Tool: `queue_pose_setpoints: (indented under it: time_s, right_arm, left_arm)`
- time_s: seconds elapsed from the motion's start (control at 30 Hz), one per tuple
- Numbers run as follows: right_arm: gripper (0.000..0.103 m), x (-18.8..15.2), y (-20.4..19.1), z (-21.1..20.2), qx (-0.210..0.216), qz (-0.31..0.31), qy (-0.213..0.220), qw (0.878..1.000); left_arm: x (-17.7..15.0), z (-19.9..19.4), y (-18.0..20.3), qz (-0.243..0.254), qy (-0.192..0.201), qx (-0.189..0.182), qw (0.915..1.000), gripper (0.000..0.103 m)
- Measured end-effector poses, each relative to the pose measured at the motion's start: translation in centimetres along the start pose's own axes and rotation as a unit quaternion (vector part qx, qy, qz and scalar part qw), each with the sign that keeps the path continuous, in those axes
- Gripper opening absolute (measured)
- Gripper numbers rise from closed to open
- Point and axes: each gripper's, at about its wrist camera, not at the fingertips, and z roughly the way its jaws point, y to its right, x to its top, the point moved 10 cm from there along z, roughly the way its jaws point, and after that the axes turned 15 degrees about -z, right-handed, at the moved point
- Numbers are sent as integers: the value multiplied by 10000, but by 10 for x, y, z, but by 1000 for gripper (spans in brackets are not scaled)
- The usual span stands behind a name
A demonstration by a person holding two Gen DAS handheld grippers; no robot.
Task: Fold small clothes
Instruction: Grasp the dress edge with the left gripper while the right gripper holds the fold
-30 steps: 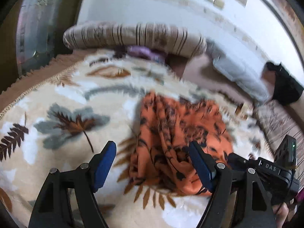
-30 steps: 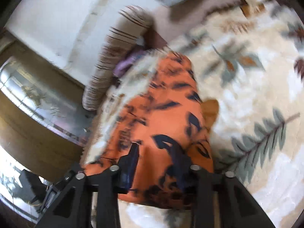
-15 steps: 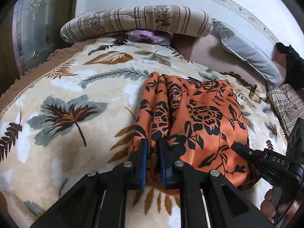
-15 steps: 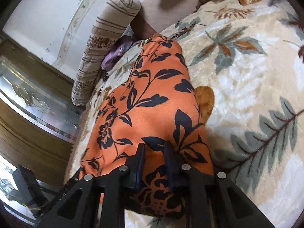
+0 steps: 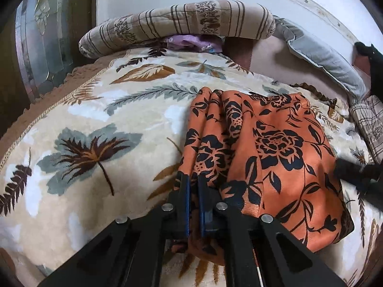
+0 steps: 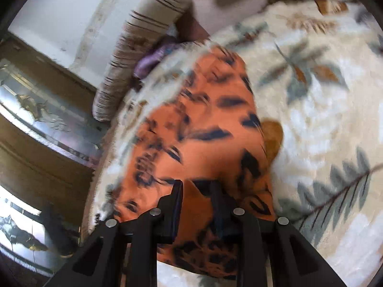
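Note:
An orange garment with black flowers (image 5: 270, 157) lies on a leaf-patterned blanket (image 5: 95, 124). My left gripper (image 5: 194, 186) is shut on the garment's bunched near-left edge, blue pads pressed on the cloth. The garment also shows in the right wrist view (image 6: 203, 131), blurred by motion. My right gripper (image 6: 197, 191) sits over its near edge with the jaws a little apart and orange cloth between them. The right gripper's black body shows at the right edge of the left wrist view (image 5: 359, 179).
A striped bolster pillow (image 5: 177, 28) lies at the bed's head with a purple cloth (image 5: 189, 43) beneath it. A grey pillow (image 5: 323, 57) lies at the back right. A wooden mirrored wardrobe (image 5: 36, 47) stands left of the bed.
My left gripper closed on the garment's near-left edge and stays shut. My right gripper closed on the near edge, then its jaws parted slightly and it is moving.

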Motion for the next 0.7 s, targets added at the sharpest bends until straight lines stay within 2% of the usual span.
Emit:
queue_pose_setpoints:
  time_s: [0.17,0.23,0.3,0.37,0.6,0.63,0.7]
  right_arm:
    - [27,37,26,13,-569,202,65,9982]
    - [27,39,47,42,-615,569,-199,9963]
    - [26,33,62,73,-479,913,-526,9933]
    - [26,39,66,85,-582,718,-402,9949]
    - [26,47,50,87,-1223,-74,-709,9899]
    - [27,49,44,83,-1219,-135,-771,9895]
    - [27,55,27,75,-861,-130,-675,9939]
  left_arm:
    - [-2,1,2,130,119,169,9997,7]
    - [-2,1,2,150,157,197,9996,7]
    - [-2,3,3,175,208,223,9994,7]
    - [-3,4,4,258,295,294,9988,7]
    - [0,9,3,207,321,384,9985,7]
    - [0,8,3,209,322,382,9985,7]
    - [-1,8,3,195,324,372,9986,7]
